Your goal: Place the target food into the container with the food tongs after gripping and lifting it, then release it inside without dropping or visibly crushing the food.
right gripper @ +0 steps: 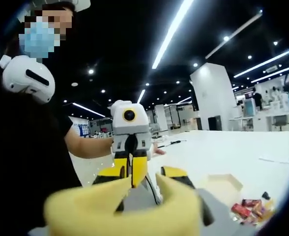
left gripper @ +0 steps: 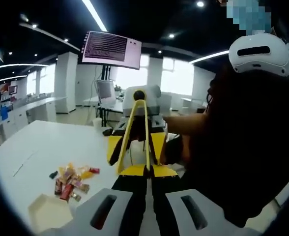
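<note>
Spanning open-plan office, white table (left gripper: 46,142), snack pile (left gripper: 71,182) and beige container (left gripper: 48,212) near edge, yellow tongs (left gripper: 134,137) pinched by both grippers.

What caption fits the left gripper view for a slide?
Left gripper holds yellow tongs raised above a white table, with wrapped snacks beside a pale container.

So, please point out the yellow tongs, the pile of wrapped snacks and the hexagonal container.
yellow tongs (left gripper: 136,129): left gripper view, on the left arm of the tongs.
wrapped snacks (left gripper: 71,183): left gripper view, middle of the pile.
hexagonal container (left gripper: 50,213): left gripper view, on its pale inner floor.
</note>
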